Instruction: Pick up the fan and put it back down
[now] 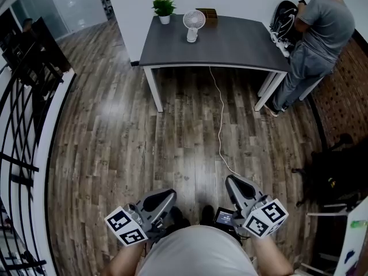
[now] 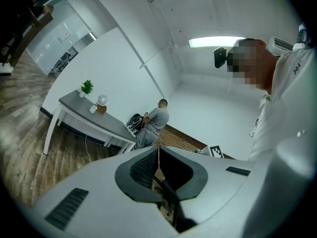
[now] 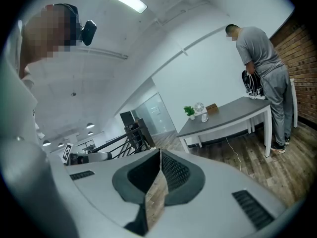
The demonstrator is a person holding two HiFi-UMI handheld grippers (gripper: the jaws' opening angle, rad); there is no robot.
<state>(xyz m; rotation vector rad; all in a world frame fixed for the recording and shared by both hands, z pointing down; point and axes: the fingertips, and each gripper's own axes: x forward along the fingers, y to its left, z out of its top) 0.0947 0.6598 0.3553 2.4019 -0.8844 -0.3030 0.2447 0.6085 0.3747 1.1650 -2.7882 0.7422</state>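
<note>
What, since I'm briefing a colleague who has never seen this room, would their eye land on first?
Probably the white fan standing on the dark grey table across the room, beside a small potted plant. Next, the person handling a black bag at the table's right end. Nearest the camera, the left gripper and right gripper are both shut and empty, far from the table.

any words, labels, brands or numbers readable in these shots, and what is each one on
No text can be read in any view.
left hand-held gripper and right hand-held gripper: black-and-white square patterns only, no words
fan: no label legible, too small
small screen by the right hand-held gripper: too small to read
print on the white shirt: too blurred to read
</note>
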